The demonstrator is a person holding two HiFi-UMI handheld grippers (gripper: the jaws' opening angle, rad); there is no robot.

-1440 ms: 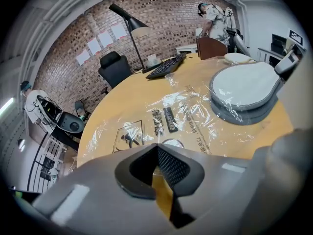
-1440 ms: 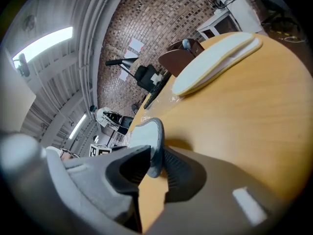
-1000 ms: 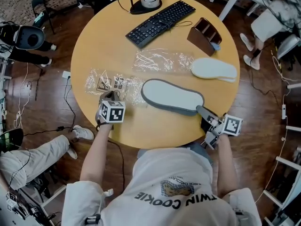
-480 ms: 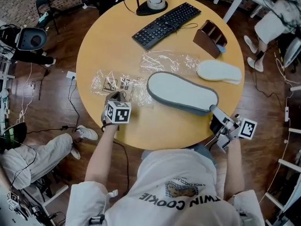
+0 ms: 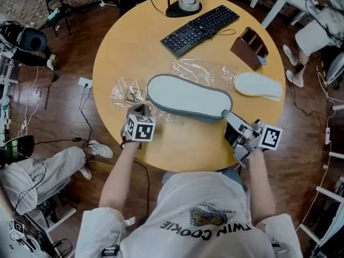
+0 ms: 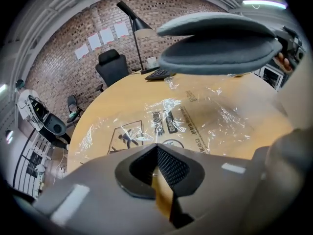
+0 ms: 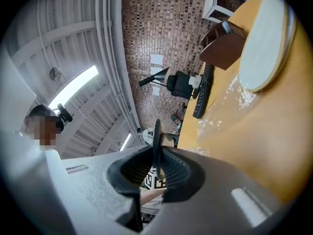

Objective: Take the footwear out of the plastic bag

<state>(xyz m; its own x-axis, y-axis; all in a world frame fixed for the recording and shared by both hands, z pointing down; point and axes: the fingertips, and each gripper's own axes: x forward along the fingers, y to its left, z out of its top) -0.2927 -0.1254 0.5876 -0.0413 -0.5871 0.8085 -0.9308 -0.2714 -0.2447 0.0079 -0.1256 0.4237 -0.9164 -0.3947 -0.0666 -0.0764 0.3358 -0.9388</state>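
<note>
Two grips confirmed, grey slipper (image 5: pixel 188 97) airborne.
Head view: right gripper (image 5: pixel 228 116) clamped on right end of grey slipper, held above round table (image 5: pixel 123 42) and over right part of plastic bag (image 5: pixel 126 93); left gripper (image 5: pixel 141 110) at bag's near edge; white slipper (image 5: pixel 258 86) flat on table at right. Left gripper view: jaws together, pinching near edge of plastic bag, grey slipper overhead. Right gripper view: jaws closed on thin slipper rim.

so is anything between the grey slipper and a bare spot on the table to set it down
Nothing wraps it: the grey slipper hangs free in the right tool. The bag lies flat right under its left end, though; the table nearer the person is bare.
</note>
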